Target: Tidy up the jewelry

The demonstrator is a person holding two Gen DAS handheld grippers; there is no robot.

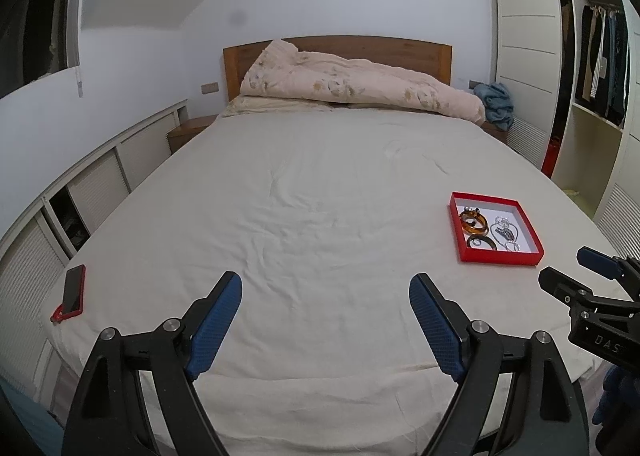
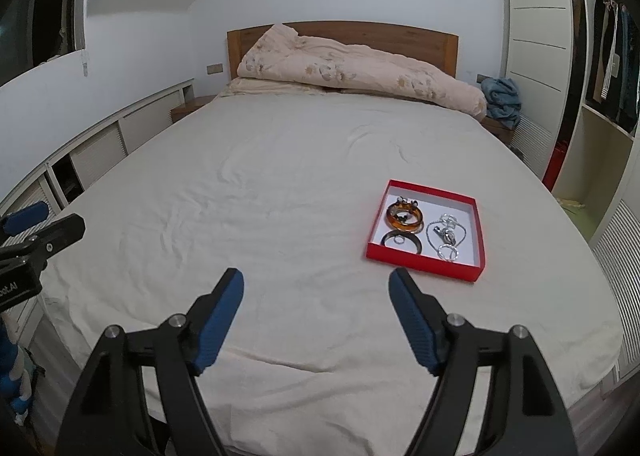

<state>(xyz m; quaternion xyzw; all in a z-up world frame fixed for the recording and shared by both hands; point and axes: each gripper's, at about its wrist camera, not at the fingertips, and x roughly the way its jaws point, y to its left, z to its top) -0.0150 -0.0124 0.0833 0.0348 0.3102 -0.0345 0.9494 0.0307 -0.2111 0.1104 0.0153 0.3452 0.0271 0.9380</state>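
Note:
A shallow red box [image 1: 501, 257] [image 2: 422, 267] with a white inside lies on the bed [image 1: 300, 216] [image 2: 280, 196], right of centre. In it are an amber bangle [image 1: 473, 225] [image 2: 404, 219], a dark bangle [image 1: 481, 243] [image 2: 401, 240] and a silver chain necklace [image 1: 506, 234] [image 2: 445, 236]. My left gripper [image 1: 326, 284] is open and empty above the bed's near part, left of the box. My right gripper [image 2: 316, 280] is open and empty, just short of the box's near edge. Each gripper also shows in the other's view, the right [image 1: 576, 268] and the left [image 2: 52, 220].
A phone in a red case [image 1: 73, 291] lies at the bed's left edge. A rumpled duvet [image 1: 360, 84] [image 2: 360, 72] lies along the wooden headboard. Low white cabinets [image 1: 80, 192] run along the left wall. An open wardrobe [image 1: 592, 96] [image 2: 600, 96] stands on the right.

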